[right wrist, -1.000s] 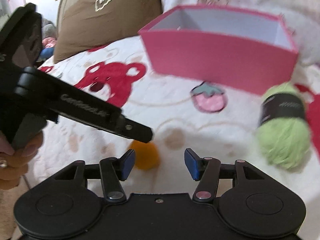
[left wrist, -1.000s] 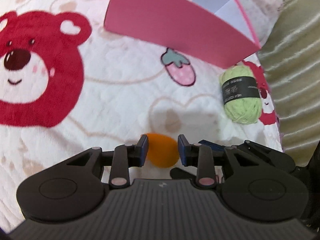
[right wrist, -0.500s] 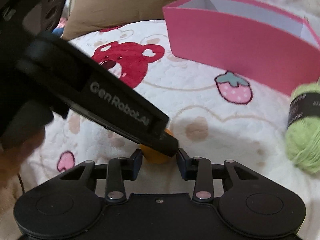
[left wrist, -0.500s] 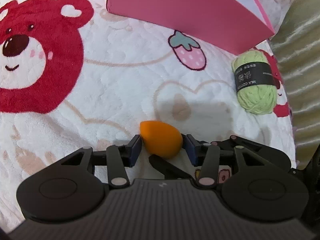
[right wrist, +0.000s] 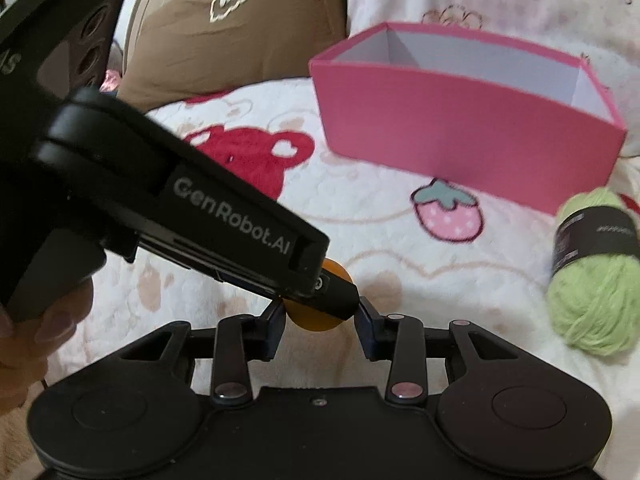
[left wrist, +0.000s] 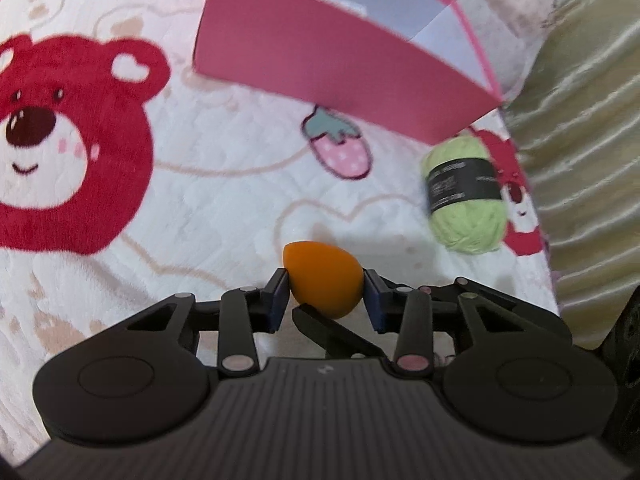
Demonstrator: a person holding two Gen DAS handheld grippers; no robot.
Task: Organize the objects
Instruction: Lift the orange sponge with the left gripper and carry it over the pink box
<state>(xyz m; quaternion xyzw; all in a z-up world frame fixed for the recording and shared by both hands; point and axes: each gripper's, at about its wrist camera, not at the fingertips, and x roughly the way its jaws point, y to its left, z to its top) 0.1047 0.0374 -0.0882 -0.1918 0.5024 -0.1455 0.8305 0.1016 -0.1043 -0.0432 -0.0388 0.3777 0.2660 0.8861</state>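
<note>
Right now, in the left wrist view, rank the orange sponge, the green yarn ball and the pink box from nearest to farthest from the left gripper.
1. Orange sponge: between the pads of the left gripper, whose jaws are closing.
2. Green yarn ball: lying on the blanket, ahead and to the right.
3. Pink box: farthest, at the top of the view, open side up.

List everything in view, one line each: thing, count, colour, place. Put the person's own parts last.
Makeup sponge: one, orange, on the blanket, between both grippers' pads.
Yarn ball: one, light green with black band, right of the sponge.
Box: one, pink outside, white inside, open-topped, beyond the sponge.
Blanket: one, white with red bears and strawberries, under everything.
Pillow: one, brown, behind the blanket.
Left gripper: one, black, closing on the sponge.
Right gripper: one, black, around the sponge.
Hand: one, holding the left gripper.
</note>
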